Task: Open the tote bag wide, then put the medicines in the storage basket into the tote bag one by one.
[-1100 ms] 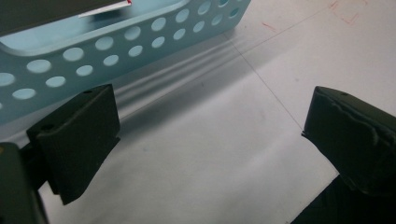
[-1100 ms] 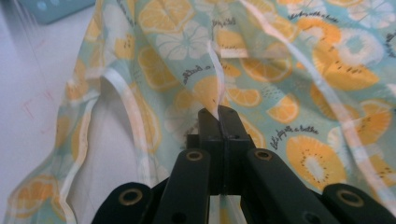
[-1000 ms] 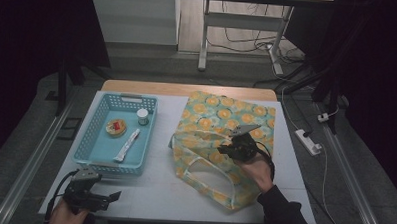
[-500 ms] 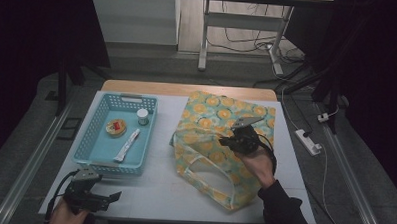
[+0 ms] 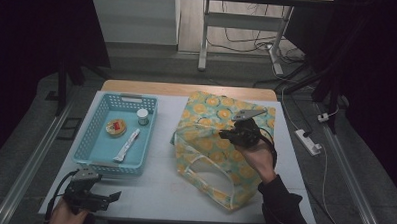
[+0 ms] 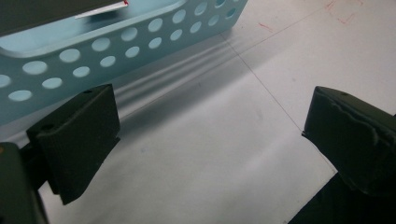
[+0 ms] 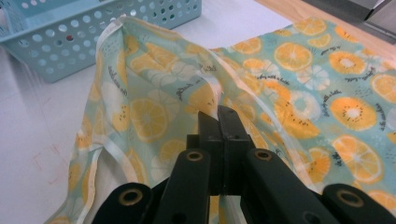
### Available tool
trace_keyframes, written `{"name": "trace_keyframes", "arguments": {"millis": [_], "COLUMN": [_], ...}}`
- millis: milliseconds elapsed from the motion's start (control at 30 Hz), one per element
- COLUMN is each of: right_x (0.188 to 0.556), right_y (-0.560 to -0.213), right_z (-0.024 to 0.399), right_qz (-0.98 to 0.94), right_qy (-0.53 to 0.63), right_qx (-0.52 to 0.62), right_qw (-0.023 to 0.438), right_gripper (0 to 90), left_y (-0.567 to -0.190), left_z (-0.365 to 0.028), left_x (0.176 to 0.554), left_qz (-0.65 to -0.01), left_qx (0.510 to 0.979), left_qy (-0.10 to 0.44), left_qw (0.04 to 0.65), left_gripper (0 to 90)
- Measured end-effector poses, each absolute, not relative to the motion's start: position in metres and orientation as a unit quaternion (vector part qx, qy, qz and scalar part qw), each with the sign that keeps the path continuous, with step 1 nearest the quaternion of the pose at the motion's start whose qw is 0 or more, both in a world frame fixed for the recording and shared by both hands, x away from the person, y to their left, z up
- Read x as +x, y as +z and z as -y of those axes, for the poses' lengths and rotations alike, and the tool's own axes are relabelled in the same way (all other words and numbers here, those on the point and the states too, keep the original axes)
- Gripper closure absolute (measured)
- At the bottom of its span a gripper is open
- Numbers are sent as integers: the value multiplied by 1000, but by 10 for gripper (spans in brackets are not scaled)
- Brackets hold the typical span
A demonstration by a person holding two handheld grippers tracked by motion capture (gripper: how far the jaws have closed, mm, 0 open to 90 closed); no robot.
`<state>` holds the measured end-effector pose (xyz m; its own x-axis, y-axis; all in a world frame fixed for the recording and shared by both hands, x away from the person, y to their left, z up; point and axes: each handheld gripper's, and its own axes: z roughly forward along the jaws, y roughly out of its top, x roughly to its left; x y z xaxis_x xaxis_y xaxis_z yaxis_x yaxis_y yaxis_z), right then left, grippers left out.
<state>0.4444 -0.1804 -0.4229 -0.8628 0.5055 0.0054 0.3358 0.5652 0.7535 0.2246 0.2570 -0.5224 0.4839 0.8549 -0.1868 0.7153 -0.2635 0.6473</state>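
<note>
A tote bag [image 5: 210, 142] printed with orange slices lies on the white table, right of centre. My right gripper [image 5: 224, 135] is above the bag's middle, and its jaws are shut on a fold of the bag's fabric near the white-trimmed edge [image 7: 218, 114]. That fold is drawn up off the table into a ridge [image 7: 154, 88]. My left gripper [image 5: 114, 195] rests low at the table's front left. Its jaws stand wide open over bare table top [image 6: 210, 126], just in front of the blue basket.
A light blue perforated basket [image 5: 93, 138] sits at the left and holds a small jar [image 5: 143, 116], a round red-topped item [image 5: 117, 127] and a white tube [image 5: 127, 144]. The bag's handle loop [image 5: 204, 165] lies toward the front. A power strip [image 5: 309, 142] lies on the floor to the right.
My right gripper has risen a little and shifted toward the back, drawing the pinched bag fabric up with it. The left gripper has stayed where it was.
</note>
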Motion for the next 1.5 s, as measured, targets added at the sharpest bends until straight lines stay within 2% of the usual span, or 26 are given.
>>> {"name": "trace_keyframes", "arguments": {"millis": [900, 1500], "right_x": [454, 456], "right_y": [-395, -401], "right_z": [176, 180], "right_qz": [-858, -857], "right_qy": [431, 432], "right_qx": [249, 253], "right_qw": [125, 121], "right_gripper": [900, 900], "left_y": [-522, -521], "left_z": [-259, -260], "left_x": [225, 222], "left_qz": [-503, -508], "left_qx": [784, 777], "left_qy": [99, 110], "left_qw": [350, 355], "left_gripper": [30, 0]}}
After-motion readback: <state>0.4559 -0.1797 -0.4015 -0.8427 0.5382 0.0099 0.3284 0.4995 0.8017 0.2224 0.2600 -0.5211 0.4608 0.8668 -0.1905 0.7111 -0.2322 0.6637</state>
